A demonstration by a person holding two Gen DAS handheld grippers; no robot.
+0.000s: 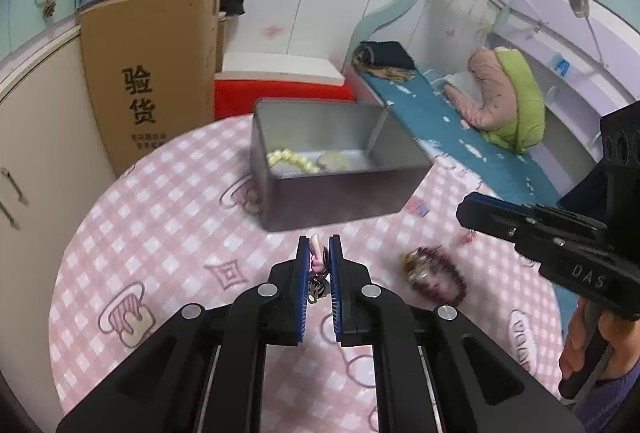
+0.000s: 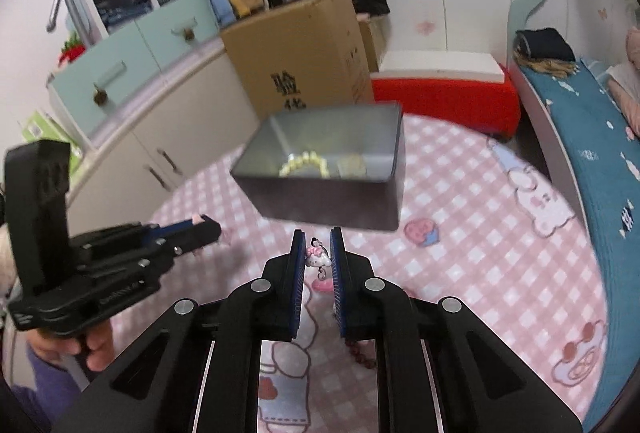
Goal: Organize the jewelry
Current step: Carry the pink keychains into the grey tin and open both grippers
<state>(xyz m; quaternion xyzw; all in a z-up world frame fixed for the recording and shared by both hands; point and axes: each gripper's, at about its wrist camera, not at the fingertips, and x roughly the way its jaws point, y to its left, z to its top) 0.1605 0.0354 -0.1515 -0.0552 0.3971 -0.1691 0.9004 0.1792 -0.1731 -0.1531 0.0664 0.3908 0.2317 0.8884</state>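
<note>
Charms pinched both sides: left gripper (image 1: 319, 265) clamps pink charm (image 1: 316, 253), right gripper (image 2: 316, 261) clamps kitty charm (image 2: 317, 258). Carry level over tin (image 1: 340, 169), drop w/o snagging.

Wrist views face down-forward; share tin box (image 1: 340, 169).

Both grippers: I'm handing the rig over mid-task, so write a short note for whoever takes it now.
Left gripper: shut on a small pink charm.
Right gripper: shut on a white cat charm with a pink bow.
Grey tin, open on the checked tablecloth: holds a pale bead bracelet and a pale disc.
Left to do: drop both charms into the tin, then the dark red bead bracelet lying on the cloth.
</note>
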